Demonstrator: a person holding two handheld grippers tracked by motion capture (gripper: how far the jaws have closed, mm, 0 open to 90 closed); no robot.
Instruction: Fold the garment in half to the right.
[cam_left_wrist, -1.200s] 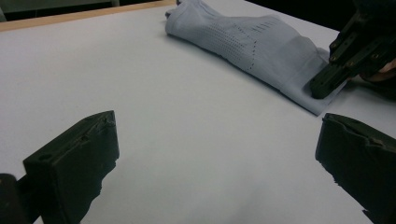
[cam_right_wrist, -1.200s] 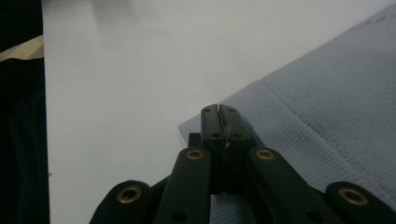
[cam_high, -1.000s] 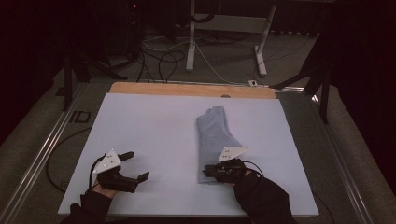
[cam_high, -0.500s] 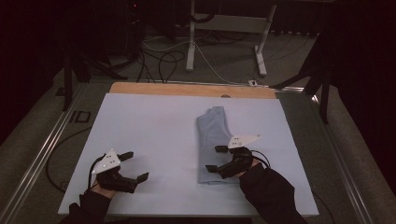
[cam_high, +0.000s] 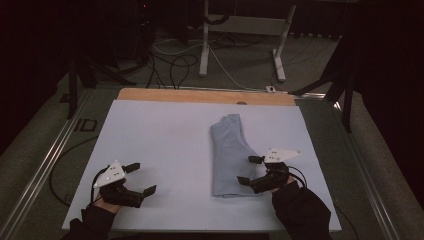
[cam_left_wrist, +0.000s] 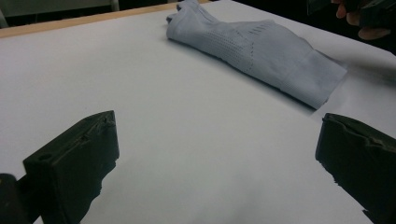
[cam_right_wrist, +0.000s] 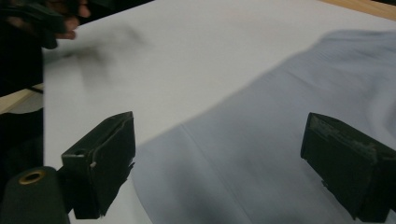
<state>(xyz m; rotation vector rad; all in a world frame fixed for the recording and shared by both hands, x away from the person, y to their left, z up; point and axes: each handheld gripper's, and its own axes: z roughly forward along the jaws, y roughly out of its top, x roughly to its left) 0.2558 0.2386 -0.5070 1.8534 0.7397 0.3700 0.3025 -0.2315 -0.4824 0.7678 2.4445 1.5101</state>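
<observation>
Under right tongs (cam_high: 249, 170), folded knit cloth (cam_high: 229, 153)

One camera sits up high and looks forward and down over the whole tabletop (cam_high: 165, 135). Two more ride low, close to the surface, each looking out between black jaws. All three see the blue cloth (cam_high: 229, 150) (cam_left_wrist: 261, 51) (cam_right_wrist: 289, 140).

Count: 1 folded light-blue garment (cam_high: 229, 155) on 1 bench (cam_high: 150, 130); 2 hand-held grippers, left hand-held gripper (cam_high: 134, 178) and right hand-held gripper (cam_high: 248, 170).
</observation>
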